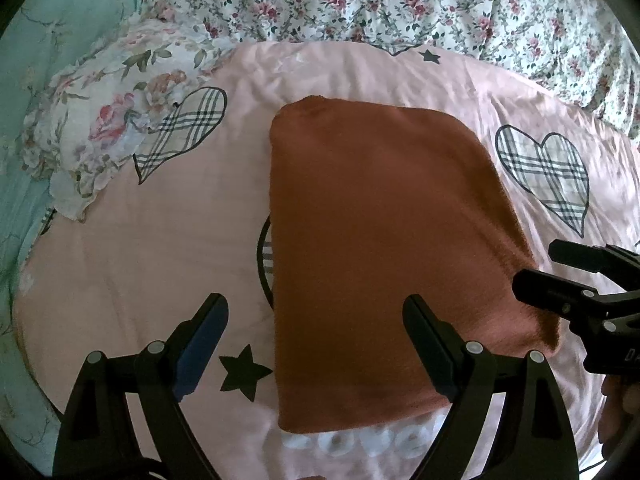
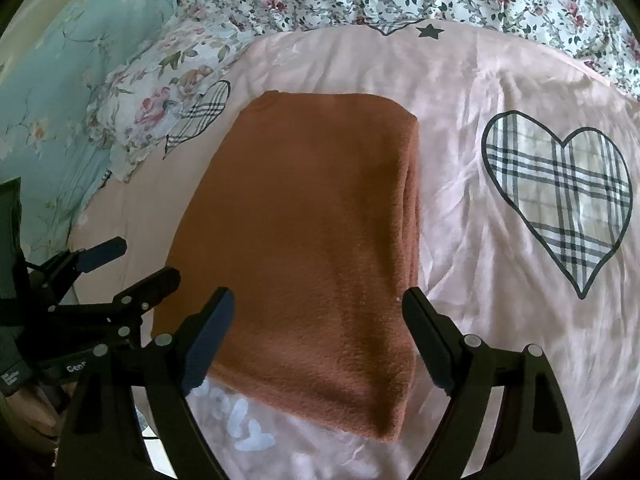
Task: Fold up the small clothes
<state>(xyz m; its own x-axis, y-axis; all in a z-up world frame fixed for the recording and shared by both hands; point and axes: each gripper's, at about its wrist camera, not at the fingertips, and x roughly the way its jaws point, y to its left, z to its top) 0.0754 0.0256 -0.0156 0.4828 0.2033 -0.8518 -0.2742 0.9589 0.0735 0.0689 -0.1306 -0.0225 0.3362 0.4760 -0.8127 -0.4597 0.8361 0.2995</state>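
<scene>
A rust-brown fleece garment (image 1: 384, 248) lies folded into a long rectangle on a pink bedsheet (image 1: 140, 264); it also shows in the right wrist view (image 2: 312, 248). My left gripper (image 1: 316, 320) is open and empty, hovering over the garment's near left edge. My right gripper (image 2: 318, 320) is open and empty, above the garment's near end. The right gripper shows at the right edge of the left wrist view (image 1: 560, 276). The left gripper shows at the left of the right wrist view (image 2: 132, 264).
The pink sheet has plaid hearts (image 2: 560, 196) and black stars (image 1: 244, 372). A floral pillow (image 1: 100, 132) lies at the left. A floral quilt (image 1: 380, 0) lies along the back and teal bedding (image 2: 60, 92) at the far left.
</scene>
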